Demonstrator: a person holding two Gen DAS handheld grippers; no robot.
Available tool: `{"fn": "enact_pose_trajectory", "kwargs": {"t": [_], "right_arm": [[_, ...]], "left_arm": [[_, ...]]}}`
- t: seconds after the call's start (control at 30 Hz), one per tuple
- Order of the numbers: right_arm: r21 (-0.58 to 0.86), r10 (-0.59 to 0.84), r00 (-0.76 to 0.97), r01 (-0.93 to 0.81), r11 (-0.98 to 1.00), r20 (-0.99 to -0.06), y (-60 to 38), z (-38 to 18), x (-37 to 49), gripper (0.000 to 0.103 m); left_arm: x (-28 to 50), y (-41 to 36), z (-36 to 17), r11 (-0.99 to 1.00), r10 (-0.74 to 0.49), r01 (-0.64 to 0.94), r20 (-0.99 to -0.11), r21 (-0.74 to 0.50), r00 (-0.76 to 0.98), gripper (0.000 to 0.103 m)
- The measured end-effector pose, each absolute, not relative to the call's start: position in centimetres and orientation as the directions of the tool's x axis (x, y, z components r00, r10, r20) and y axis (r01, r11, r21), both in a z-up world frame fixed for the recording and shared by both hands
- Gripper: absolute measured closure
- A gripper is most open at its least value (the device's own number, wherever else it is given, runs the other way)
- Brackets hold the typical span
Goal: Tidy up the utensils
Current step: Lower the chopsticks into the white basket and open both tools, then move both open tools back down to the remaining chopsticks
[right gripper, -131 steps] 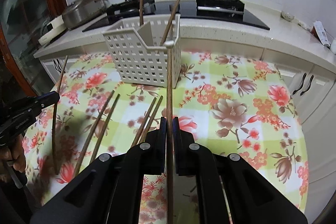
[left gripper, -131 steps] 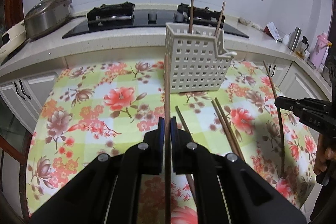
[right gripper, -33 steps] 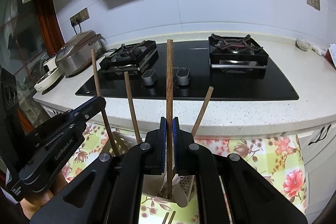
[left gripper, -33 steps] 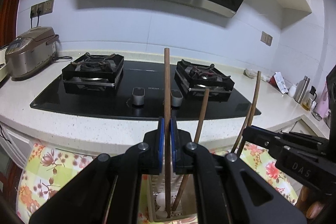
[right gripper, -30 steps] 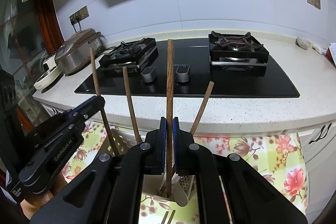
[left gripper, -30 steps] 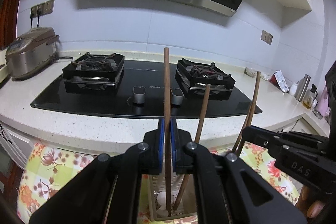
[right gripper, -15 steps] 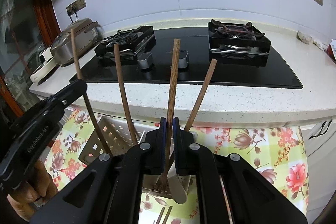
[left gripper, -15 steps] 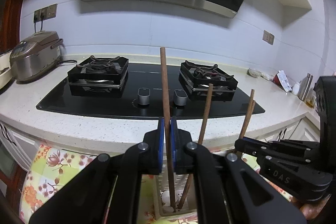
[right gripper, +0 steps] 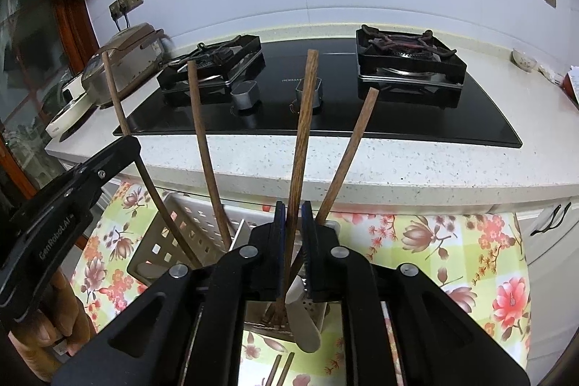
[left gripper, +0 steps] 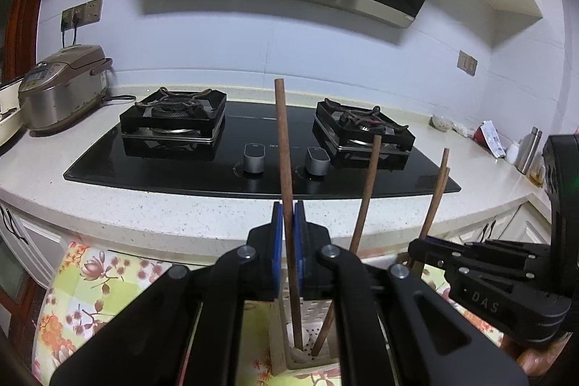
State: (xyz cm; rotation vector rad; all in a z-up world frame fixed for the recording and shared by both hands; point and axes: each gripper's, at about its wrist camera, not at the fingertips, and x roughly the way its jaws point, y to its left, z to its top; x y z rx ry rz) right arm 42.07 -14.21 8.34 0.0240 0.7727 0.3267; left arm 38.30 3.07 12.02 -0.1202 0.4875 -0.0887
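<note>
the left gripper (left gripper: 288, 223) has its jaws clenched on a long dark brown wooden chopstick (left gripper: 286, 176), which stands nearly upright with its lower tip down inside the white perforated plastic utensil basket (left gripper: 311, 331). a second brown wooden chopstick (left gripper: 365, 198) leans in the same compartment, just beside the held one.

the right gripper (right gripper: 289, 227) has its jaws opening around a reddish-brown grained wooden chopstick (right gripper: 302, 140); a narrow gap shows between the blue pads and the stick, so the grip is released though the stick is between them. its lower end sits in the small end compartment of the basket (right gripper: 173, 227), next to a white plastic spoon (right gripper: 304, 321). a lighter brown chopstick (right gripper: 349, 151) leans to the right out of the same end compartment. two more thin chopsticks stand in the larger compartment on the left; the outer one passes through the tip of the left gripper as seen from the right wrist view.

the basket stands on a worktop covered by a yellow-green cloth printed with red flowers (right gripper: 452, 241). two loose chopstick ends (right gripper: 280, 368) lie on the cloth in front of the basket. behind runs a speckled white counter with a black glass gas hob (left gripper: 260, 154) and a brown rice cooker (left gripper: 61, 85). fingers of a hand (right gripper: 54, 324) wrap the left gripper's handle.
</note>
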Motion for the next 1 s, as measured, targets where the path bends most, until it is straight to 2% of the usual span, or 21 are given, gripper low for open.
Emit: {"fn": "enact_pose_trajectory", "kwargs": {"t": [0.03, 0.07, 0.1, 0.13, 0.17, 0.23, 0.33, 0.37, 0.57, 0.8, 1.0], "right_arm": [[0.137, 0.293, 0.668, -0.277, 0.951, -0.684, -14.2, 8.3, 42.1, 0.076], [0.139, 0.297, 0.667, -0.280, 0.950, -0.683, -14.2, 8.3, 42.1, 0.061], [0.146, 0.310, 0.667, -0.291, 0.945, -0.678, -14.1, 8.4, 42.0, 0.052], [0.140, 0.308, 0.673, -0.292, 0.946, -0.673, -14.1, 8.5, 41.9, 0.033], [0.112, 0.283, 0.692, -0.283, 0.953, -0.664, -13.9, 8.8, 41.7, 0.026], [0.091, 0.273, 0.707, -0.285, 0.954, -0.653, -13.7, 9.2, 41.4, 0.026], [0.095, 0.278, 0.715, -0.285, 0.954, -0.641, -14.0, 9.9, 41.1, 0.025], [0.092, 0.275, 0.721, -0.283, 0.955, -0.637, -14.1, 10.1, 41.0, 0.025], [0.098, 0.264, 0.742, -0.260, 0.960, -0.616, -15.5, 11.0, 40.3, 0.025], [0.090, 0.218, 0.795, -0.203, 0.975, -0.566, -18.9, 12.2, 37.1, 0.021], [0.134, 0.219, 0.775, -0.174, 0.976, -0.593, -21.7, 9.4, 33.1, 0.019]], "left_arm": [[38.4, 3.0, 11.9, 0.989, -0.117, 0.060, -0.466, -0.136, 0.877, 0.097], [38.5, 2.9, 11.8, 0.989, -0.119, 0.062, -0.473, -0.134, 0.873, 0.097], [38.7, 2.8, 11.7, 0.989, -0.120, 0.064, -0.482, -0.132, 0.868, 0.097], [38.9, 2.7, 11.6, 0.989, -0.123, 0.066, -0.496, -0.131, 0.860, 0.097], [39.1, 2.7, 11.4, 0.989, -0.128, 0.069, -0.508, -0.133, 0.852, 0.096], [39.5, 2.7, 11.0, 0.989, -0.124, 0.062, -0.526, -0.134, 0.842, 0.095], [39.8, 3.0, 10.6, 0.986, -0.134, 0.057, -0.541, -0.156, 0.830, 0.076], [39.8, 3.0, 10.6, 0.986, -0.132, 0.055, -0.540, -0.156, 0.831, 0.075], [39.4, 3.9, 11.1, 0.982, -0.141, 0.051, -0.532, -0.180, 0.835, 0.070], [35.6, 6.0, 12.6, 0.973, -0.147, 0.040, -0.481, -0.225, 0.864, 0.067], [30.0, 7.1, 10.6, 0.971, -0.152, 0.032, -0.507, -0.238, 0.849, 0.062]]}}
